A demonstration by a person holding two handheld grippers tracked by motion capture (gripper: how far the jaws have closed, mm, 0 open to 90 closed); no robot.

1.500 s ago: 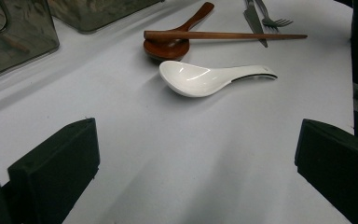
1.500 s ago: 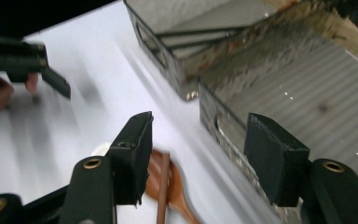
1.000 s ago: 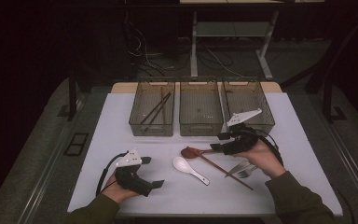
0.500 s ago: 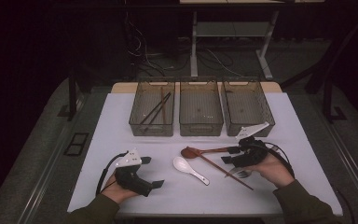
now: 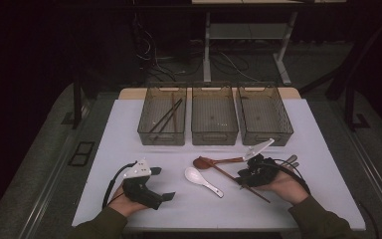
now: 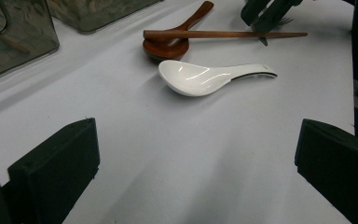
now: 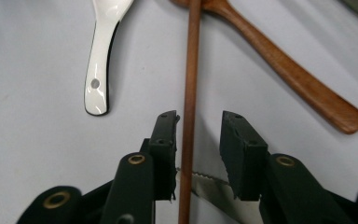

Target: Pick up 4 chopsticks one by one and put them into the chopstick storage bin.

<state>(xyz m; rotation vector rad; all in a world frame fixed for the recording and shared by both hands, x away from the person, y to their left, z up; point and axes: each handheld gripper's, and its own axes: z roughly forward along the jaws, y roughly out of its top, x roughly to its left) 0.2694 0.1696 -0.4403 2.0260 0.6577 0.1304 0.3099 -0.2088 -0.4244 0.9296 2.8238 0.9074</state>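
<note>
A wooden chopstick [image 7: 189,93] lies on the white table [image 5: 129,129], its far end resting over the bowl of a brown wooden spoon [image 5: 206,162]. My right gripper [image 7: 199,119] is down at the table with the chopstick [image 5: 225,174] between its jaws. The jaws have just been closing; the left pad is at the stick and a gap remains at the right pad. A white ceramic spoon [image 5: 201,179] lies just left of it. My left gripper [image 5: 164,183] rests open on the table at the front left, with nothing between its jaws [image 6: 196,154].
Three clear bins stand in a row at the back: the left bin [image 5: 146,130] holds chopsticks, the middle bin [image 5: 214,135] and the right bin [image 5: 264,135] look bare. A serrated knife blade [image 7: 205,184] lies under my right gripper, with metal cutlery [image 5: 289,160] beside the hand.
My right gripper has sunk to the table and come nearer the person, settling around the chopstick with narrower jaws. The left gripper has stayed put.
</note>
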